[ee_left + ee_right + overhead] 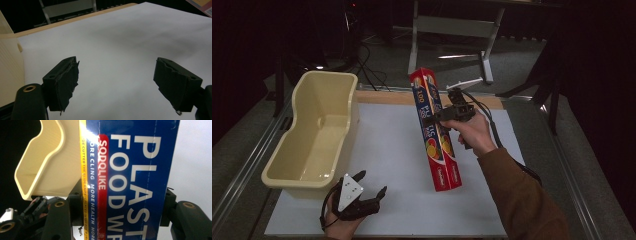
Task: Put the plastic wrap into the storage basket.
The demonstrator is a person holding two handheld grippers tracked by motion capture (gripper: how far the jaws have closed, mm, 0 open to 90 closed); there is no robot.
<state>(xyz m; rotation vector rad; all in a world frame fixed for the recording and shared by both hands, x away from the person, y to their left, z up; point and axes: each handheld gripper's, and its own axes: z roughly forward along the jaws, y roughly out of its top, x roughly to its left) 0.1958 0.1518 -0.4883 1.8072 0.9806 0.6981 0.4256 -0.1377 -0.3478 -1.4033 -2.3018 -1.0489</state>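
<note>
Two jaws of the right gripper [432,118] pinch a long red and blue food wrap box [435,130] across its width, holding it tilted above the white table sheet [392,150]. Low near the sheet's front edge, the left gripper [371,186] has its jaws spread wide with bare sheet between them. Just beside it, to the left, a cream plastic tub [314,132] stands with its hollow facing up
</note>
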